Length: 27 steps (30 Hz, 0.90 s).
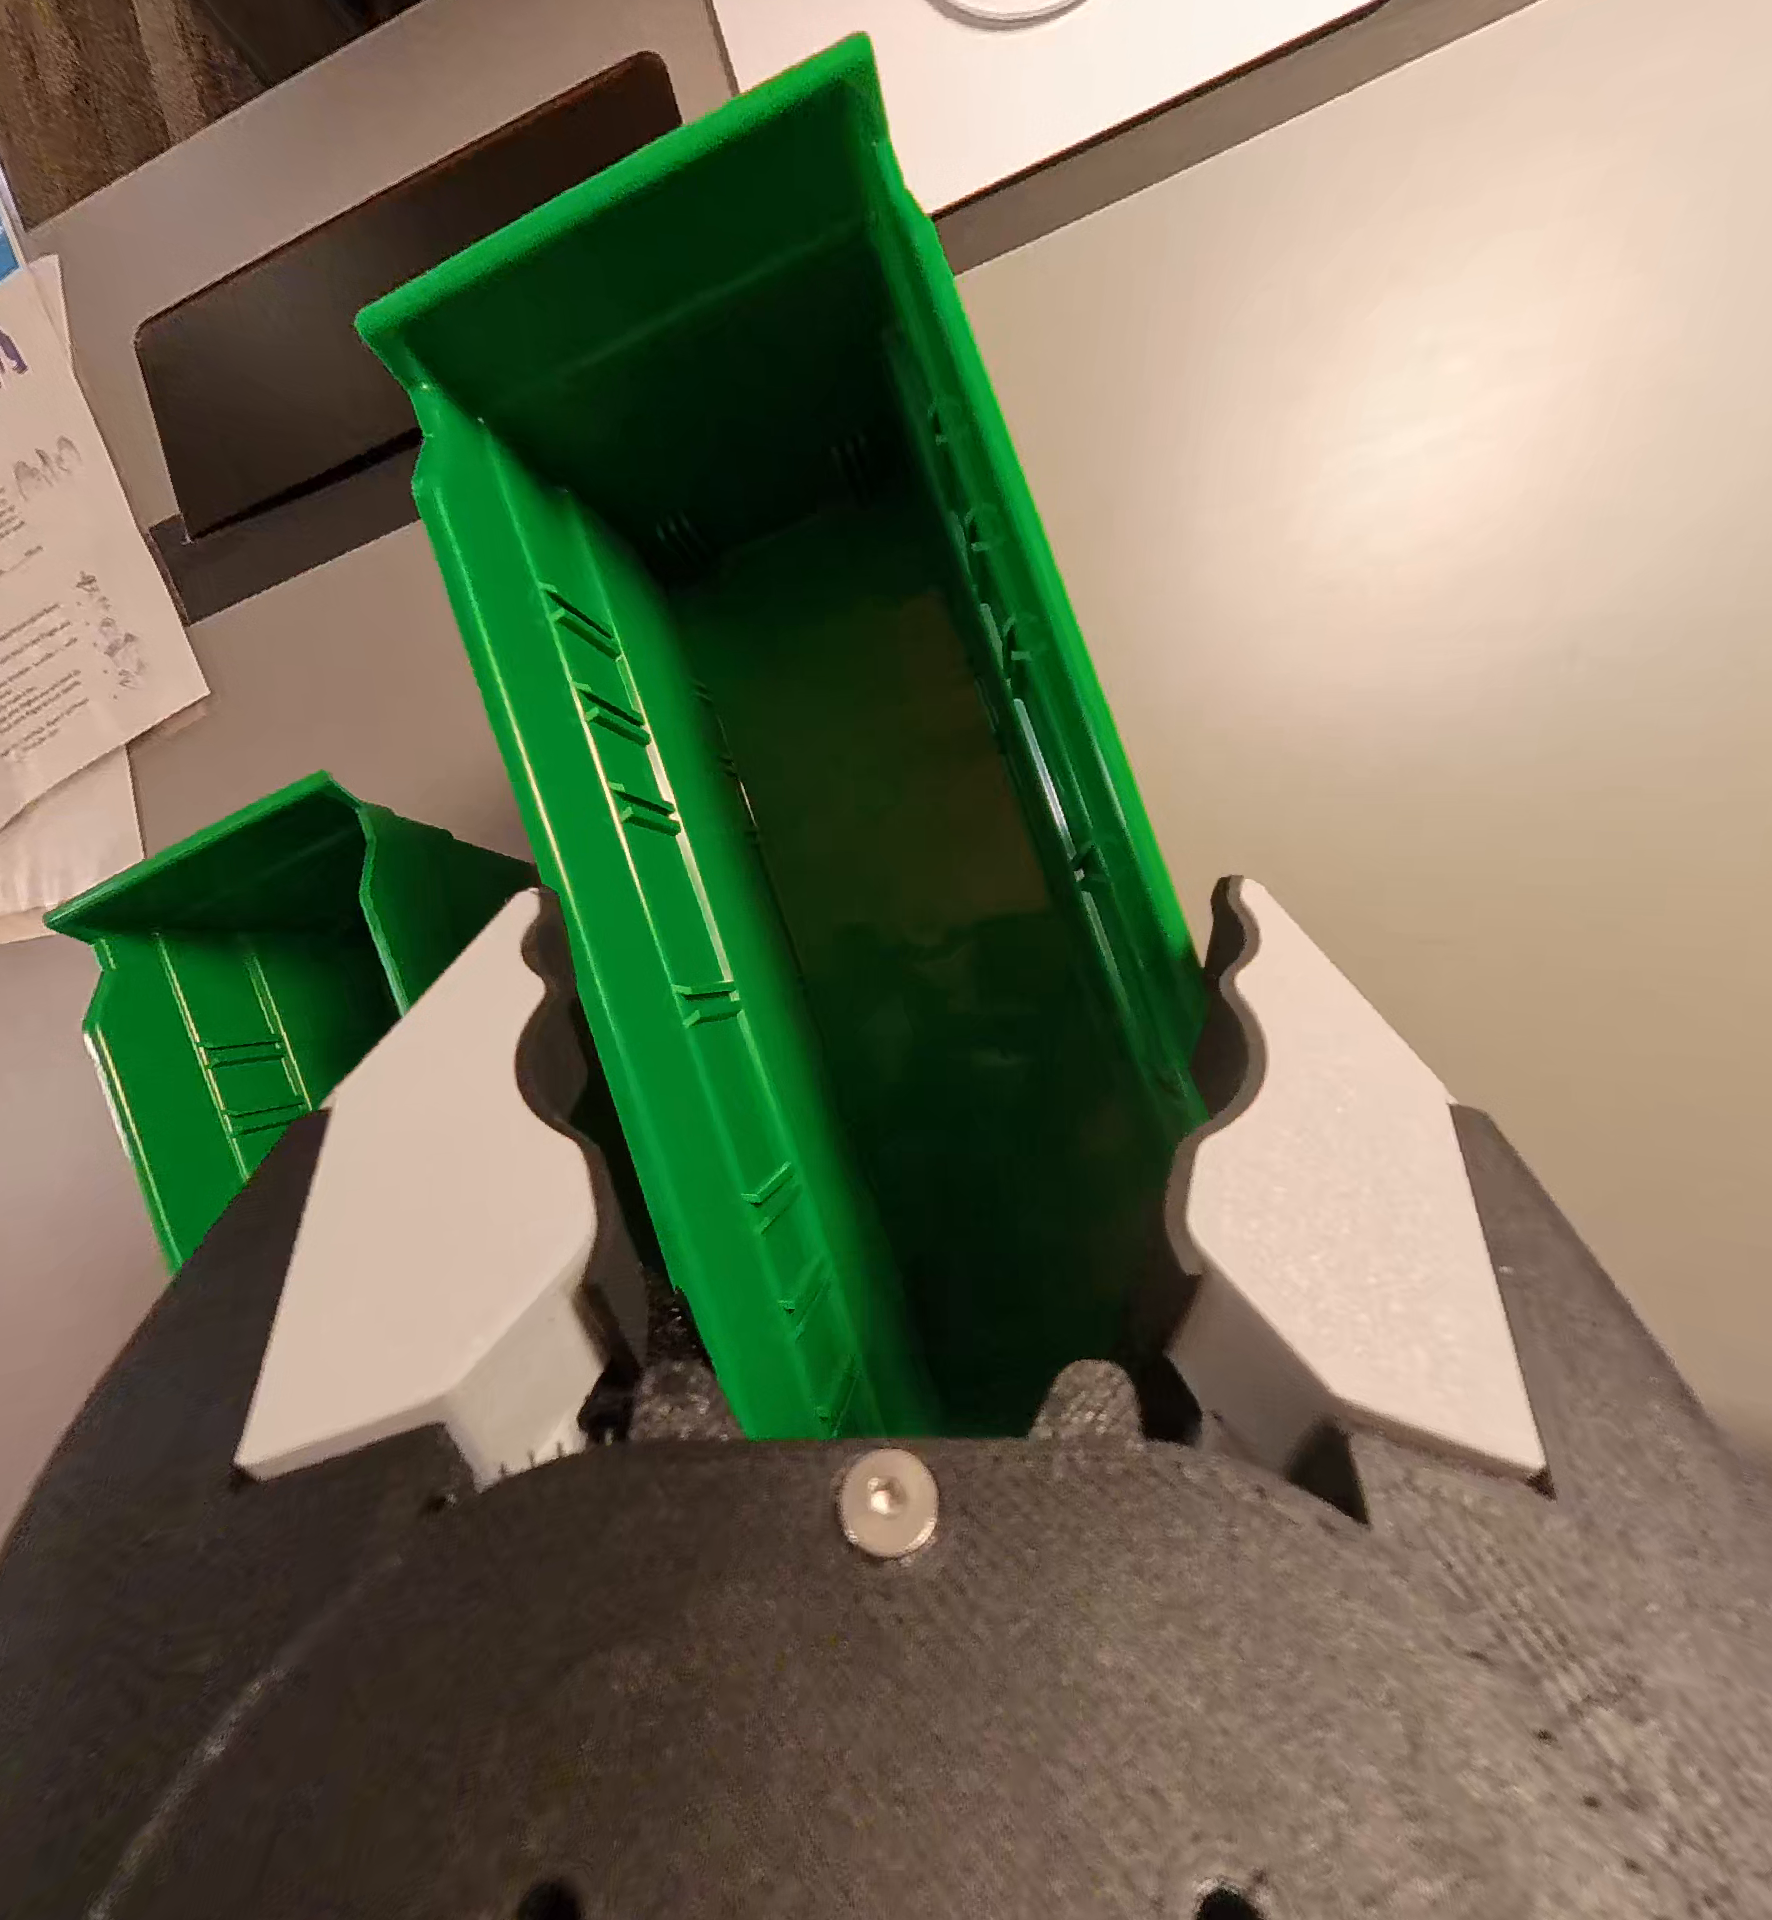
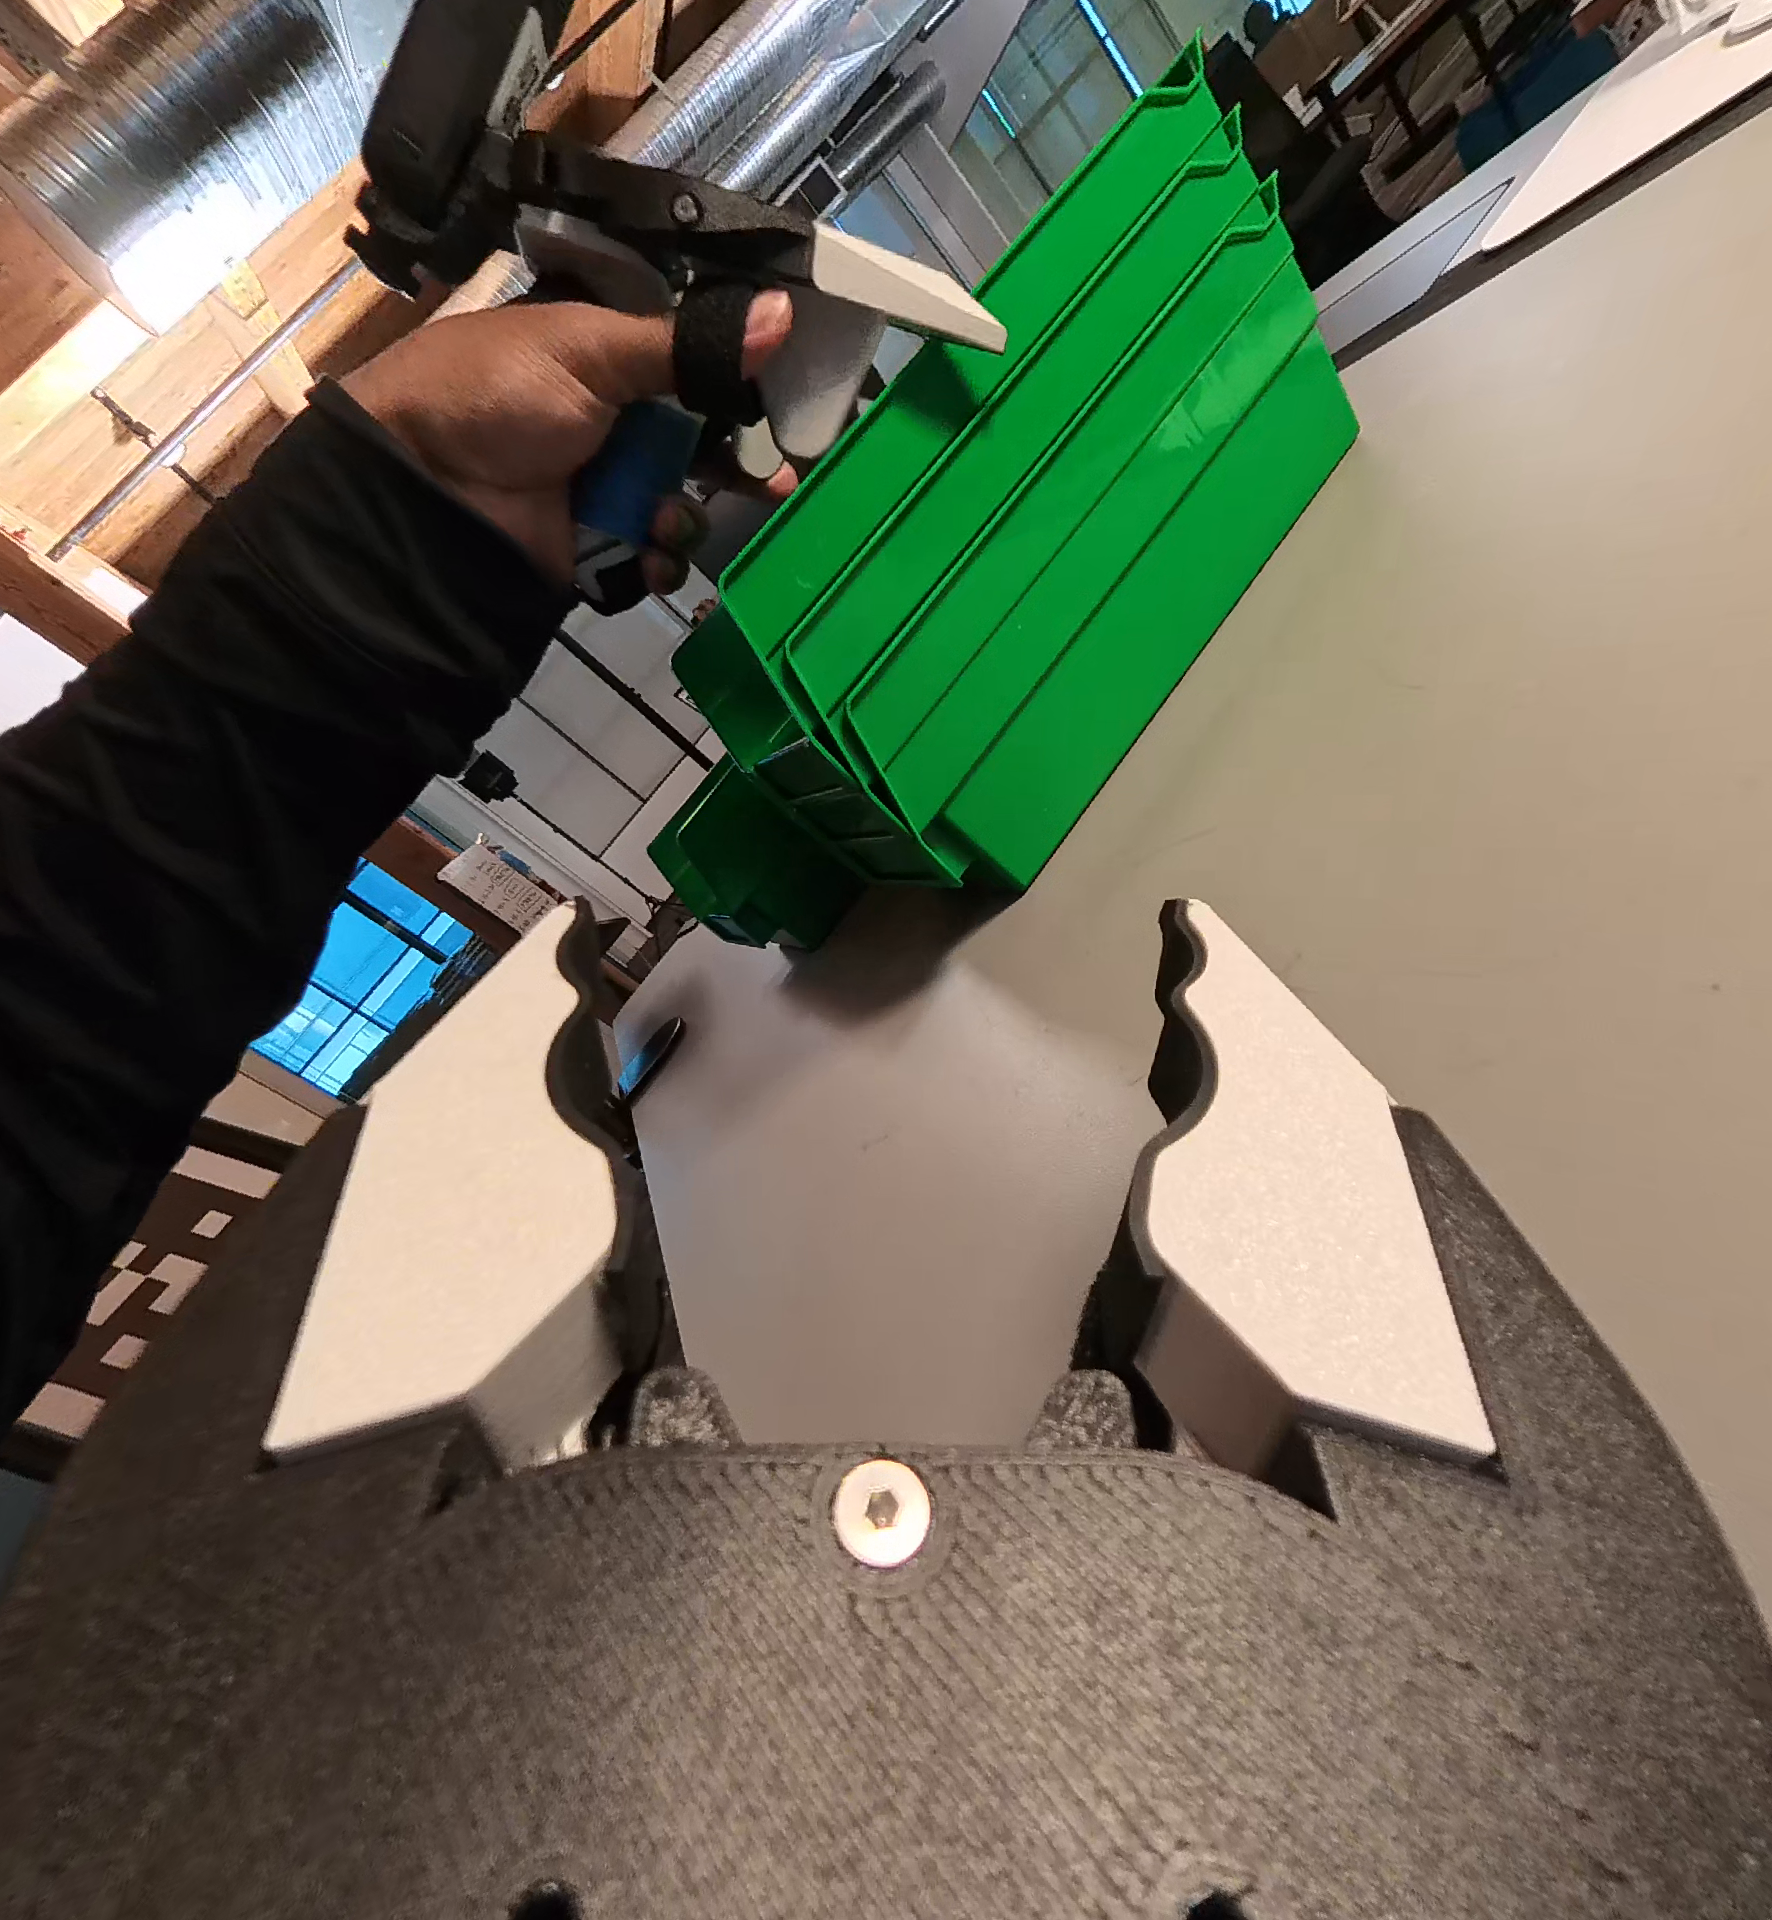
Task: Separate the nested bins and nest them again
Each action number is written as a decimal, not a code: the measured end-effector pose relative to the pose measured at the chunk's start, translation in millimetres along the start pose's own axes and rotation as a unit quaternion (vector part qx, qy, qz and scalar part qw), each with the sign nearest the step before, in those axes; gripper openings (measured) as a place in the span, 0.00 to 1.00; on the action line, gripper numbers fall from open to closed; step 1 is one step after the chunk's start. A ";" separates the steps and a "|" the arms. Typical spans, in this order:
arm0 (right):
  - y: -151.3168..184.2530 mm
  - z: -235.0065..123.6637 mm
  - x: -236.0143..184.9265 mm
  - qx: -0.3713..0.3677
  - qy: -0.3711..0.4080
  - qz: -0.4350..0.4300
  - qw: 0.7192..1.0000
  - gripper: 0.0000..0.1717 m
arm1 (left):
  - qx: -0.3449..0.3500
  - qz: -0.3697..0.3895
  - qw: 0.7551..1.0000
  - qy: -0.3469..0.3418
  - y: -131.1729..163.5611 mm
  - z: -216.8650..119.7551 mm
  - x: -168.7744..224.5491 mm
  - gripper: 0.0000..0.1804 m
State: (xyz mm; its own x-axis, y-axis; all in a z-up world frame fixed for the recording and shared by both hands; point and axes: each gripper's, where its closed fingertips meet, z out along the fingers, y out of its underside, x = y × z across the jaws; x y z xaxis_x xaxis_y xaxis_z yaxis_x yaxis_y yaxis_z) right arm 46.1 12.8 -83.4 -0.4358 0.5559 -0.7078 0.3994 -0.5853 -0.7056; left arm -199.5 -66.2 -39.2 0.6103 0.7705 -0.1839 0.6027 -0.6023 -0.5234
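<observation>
Your left gripper [image 1: 887,997] spans wide around a green bin [image 1: 820,727], pads not visibly pressing. Your right gripper [image 2: 871,1023] gapes empty; the nested green bins [image 2: 1017,582] sit just ahead of its jaws.

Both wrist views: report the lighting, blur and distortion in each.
Left wrist view: warm, dim light; the green bin between the fingers has smeared edges, its inside falling to dark shadow. Right wrist view: cooler, brighter light; glare off the nested bins, a soft shadow on the table beneath them, the nearest bin end blurred, and wide-angle bending at the edges.
</observation>
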 end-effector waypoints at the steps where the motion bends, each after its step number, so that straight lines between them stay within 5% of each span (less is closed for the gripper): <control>1: -0.1 -0.1 0.1 0.000 0.000 0.000 1.000 0.62 | 0.000 0.002 1.000 -0.001 0.0 0.3 0.1 0.67; 15: -0.8 -0.5 -0.6 0.002 -0.004 0.002 1.000 0.62 | -0.025 -0.035 0.999 0.023 13.6 7.9 1.4 0.73; 27: -1.0 -0.5 -0.7 0.003 -0.005 0.003 1.000 0.62 | -0.014 -0.031 0.999 0.029 12.7 5.8 -1.2 0.68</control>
State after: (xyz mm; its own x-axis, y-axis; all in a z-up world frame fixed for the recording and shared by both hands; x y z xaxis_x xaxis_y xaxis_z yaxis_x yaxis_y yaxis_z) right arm 46.5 13.3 -82.2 -0.4417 0.5466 -0.7114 0.3978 -0.5914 -0.7014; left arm -195.5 -73.5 -50.4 0.5991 0.7940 -0.1037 0.6542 -0.5600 -0.5083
